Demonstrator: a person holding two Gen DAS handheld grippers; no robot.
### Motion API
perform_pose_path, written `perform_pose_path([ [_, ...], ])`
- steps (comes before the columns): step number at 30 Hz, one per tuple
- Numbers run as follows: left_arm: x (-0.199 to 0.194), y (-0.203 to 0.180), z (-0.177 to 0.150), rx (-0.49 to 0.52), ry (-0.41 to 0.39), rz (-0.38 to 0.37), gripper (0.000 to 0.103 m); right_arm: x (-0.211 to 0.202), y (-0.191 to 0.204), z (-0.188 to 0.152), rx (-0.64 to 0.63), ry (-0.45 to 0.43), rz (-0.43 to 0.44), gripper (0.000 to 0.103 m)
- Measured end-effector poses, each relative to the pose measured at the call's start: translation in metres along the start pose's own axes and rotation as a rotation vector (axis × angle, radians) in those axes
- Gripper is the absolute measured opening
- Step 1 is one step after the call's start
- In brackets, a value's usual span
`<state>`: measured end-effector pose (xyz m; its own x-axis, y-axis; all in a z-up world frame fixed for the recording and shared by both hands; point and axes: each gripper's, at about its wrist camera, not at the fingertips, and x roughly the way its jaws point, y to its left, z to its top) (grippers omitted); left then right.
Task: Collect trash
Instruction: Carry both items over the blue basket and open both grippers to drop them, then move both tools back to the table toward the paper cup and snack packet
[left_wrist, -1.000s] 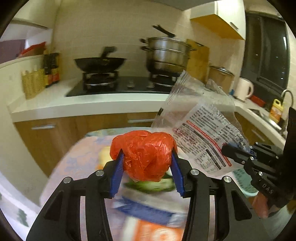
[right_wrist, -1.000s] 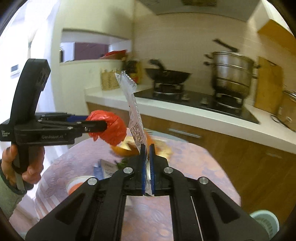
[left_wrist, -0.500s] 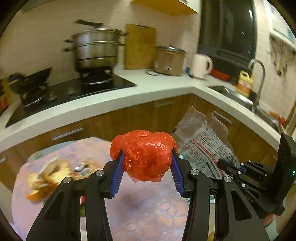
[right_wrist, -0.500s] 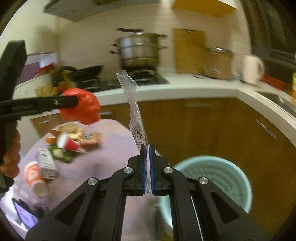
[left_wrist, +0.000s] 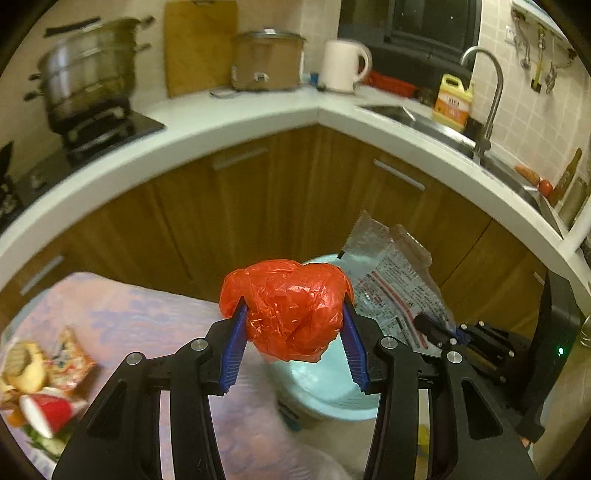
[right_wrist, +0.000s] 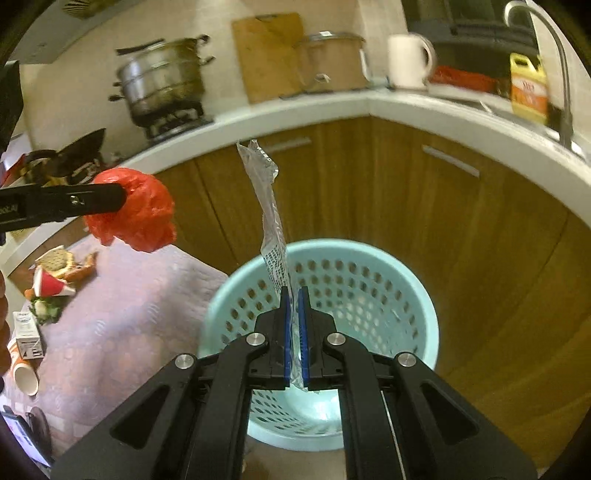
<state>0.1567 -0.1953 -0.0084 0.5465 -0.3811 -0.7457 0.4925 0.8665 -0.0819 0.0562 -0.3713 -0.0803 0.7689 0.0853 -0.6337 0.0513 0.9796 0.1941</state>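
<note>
The left gripper (left_wrist: 293, 332) is clamped on a crumpled ball of red-orange plastic bag (left_wrist: 288, 308), its blue pads pressed into either side, and holds it in the air just beside and above the rim of a pale blue perforated plastic waste basket (right_wrist: 424, 314). The right gripper (right_wrist: 293, 332) has its jaws drawn nearly together on a flat, clear printed food wrapper (right_wrist: 271, 229), which stands upright from the pads directly over the basket's mouth. Neither piece is released yet, and the basket appears empty inside, so the collecting seems to be at an early stage. More rubbish remains on the round table with the pink patterned cloth (right_wrist: 122, 317): a toppled paper cup (right_wrist: 24, 371), a small white carton (right_wrist: 26, 334), a red and white cup (right_wrist: 50, 284) and scraps of bread and vegetable beside it. The basket stands on the floor between the table and wooden cabinets (right_wrist: 406, 192) beneath a white curved worktop (left_wrist: 258, 122), which carries a steel steamer pot (right_wrist: 162, 86) on the hob, a white kettle (left_wrist: 341, 64) and a sink with a tall tap.
</note>
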Motion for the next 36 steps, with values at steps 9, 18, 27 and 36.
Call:
perform_pose_path([
  [9,0.049,-0.024,-0.002,0.048,0.075,-0.027,0.050,0.023,-0.024,0.001,0.065,0.069,-0.033,0.003],
  [18,0.064,-0.017,-0.005,0.055,0.125,-0.047,0.061,0.038,-0.036,-0.009,0.095,0.130,-0.054,0.044],
  [27,0.045,-0.007,-0.003,0.032,0.086,-0.049,0.066,0.016,-0.022,0.001,0.082,0.057,-0.059,0.050],
  [36,-0.038,0.024,-0.013,0.010,-0.056,0.013,0.067,-0.009,0.047,0.023,-0.052,-0.028,0.064,0.050],
])
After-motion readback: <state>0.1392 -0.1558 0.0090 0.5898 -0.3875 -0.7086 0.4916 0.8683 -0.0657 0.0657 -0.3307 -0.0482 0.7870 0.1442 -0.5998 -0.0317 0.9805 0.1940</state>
